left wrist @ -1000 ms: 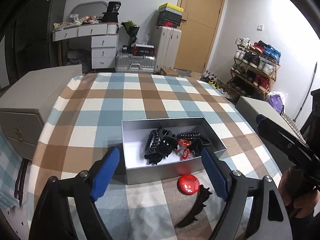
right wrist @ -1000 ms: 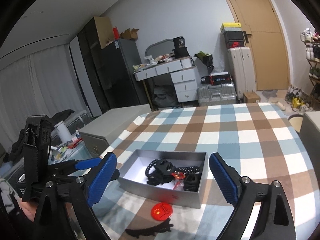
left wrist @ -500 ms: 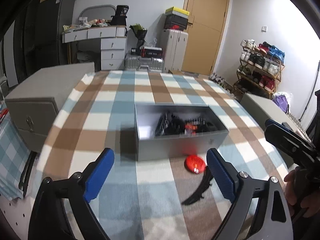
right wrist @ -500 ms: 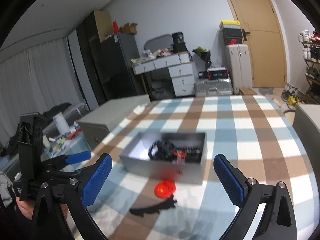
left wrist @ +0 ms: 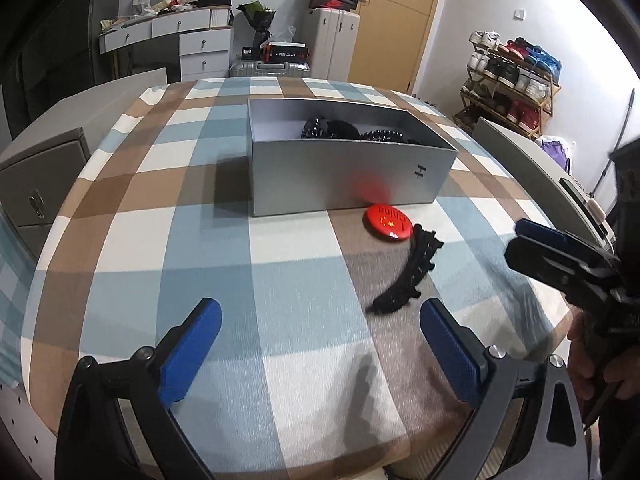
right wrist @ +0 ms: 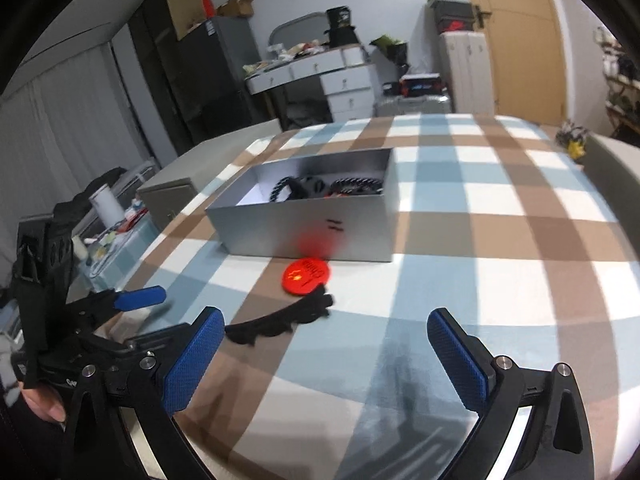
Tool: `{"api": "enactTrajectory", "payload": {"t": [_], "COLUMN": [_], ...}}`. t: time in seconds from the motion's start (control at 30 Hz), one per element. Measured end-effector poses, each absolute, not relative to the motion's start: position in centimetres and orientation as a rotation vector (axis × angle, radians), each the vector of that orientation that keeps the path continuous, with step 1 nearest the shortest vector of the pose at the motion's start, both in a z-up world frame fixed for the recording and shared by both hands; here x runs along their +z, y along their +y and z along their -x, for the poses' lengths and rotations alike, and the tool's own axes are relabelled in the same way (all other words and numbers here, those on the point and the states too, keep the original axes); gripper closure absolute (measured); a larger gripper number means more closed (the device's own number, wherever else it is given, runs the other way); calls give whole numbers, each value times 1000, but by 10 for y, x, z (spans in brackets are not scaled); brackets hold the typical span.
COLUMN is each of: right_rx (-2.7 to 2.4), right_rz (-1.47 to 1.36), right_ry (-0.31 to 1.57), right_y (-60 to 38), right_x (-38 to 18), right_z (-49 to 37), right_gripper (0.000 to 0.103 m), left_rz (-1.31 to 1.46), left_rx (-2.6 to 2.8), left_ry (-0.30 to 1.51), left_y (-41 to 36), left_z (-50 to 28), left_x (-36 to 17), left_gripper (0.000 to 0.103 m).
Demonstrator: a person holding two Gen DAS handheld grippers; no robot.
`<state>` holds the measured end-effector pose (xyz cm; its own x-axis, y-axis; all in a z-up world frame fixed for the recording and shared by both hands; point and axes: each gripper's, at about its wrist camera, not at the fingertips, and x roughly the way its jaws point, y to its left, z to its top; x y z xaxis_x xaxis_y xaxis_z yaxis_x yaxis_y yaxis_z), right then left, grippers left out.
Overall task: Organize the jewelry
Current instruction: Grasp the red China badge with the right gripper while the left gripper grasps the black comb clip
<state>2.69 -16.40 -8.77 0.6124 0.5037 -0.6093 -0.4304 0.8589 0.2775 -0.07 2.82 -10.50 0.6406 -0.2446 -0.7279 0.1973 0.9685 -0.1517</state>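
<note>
A silver box [left wrist: 340, 176] [right wrist: 304, 220] stands on the checked tablecloth [left wrist: 280, 300] and holds black bracelets [left wrist: 332, 130] [right wrist: 316, 188]. In front of it lie a red round badge [left wrist: 386, 222] [right wrist: 306, 276] and a curved black toothed hair clip [left wrist: 408, 276] [right wrist: 280, 324]. My left gripper [left wrist: 316, 308] hovers low over the cloth, left of the clip; its jaws are opening with nothing between them. My right gripper [right wrist: 325, 316] stands open and empty just short of the clip, whose left end lies near the left finger [right wrist: 192, 360].
A grey cabinet [left wrist: 36, 176] stands off the table's left side. A shoe rack [left wrist: 512, 76] is at the right wall, a white desk [left wrist: 192, 44] and suitcases [left wrist: 332, 48] behind. A person's hand [left wrist: 584, 356] holds the right gripper at the table's right edge.
Both grippers have sunk toward the table, so the box now shows its side wall rather than its inside. The left jaws stand wider. Badge and clip have not moved.
</note>
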Motion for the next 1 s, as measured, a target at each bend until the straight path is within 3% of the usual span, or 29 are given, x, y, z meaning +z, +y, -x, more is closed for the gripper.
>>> {"api": "enactTrajectory", "payload": {"t": [0.17,0.27,0.47,0.57,0.63,0.73,0.8,0.83,1.0], "right_rx": [604,634,597,564,555,529,519,516,514], "right_rz": [-81,-80,-37,19,47,116,147,155,163], "right_ry": [784,822,855,882,893,873,871,869,858], "right_y": [-141,-127,-106,-98,-94,-87,-83,-82,-84], "right_x": [-89,-94,-103,-110,-113,-113,-115,-115,-113], "right_z": [-51,-65,-82,-86,-88,-88,-87,-87,-84], "right_gripper": [2,13,17,26,38,49,53,60,61], "left_rz": [52,50,47,60,76,91,99,103,127], "left_rx": [-254,-249,-249,-241,-240,-234,-233,-234,-230], "left_ry": [840,843,836,833,832,832,835,836,829], "left_y": [31,33,36,40,43,47,49,50,55], "left_z": [9,12,16,16,16,16,15,15,16], "left_x": [-109,-110,-112,-112,-113,-115,-116,-116,-115], "left_gripper": [6,6,6,6,6,6,6,6,6]}}
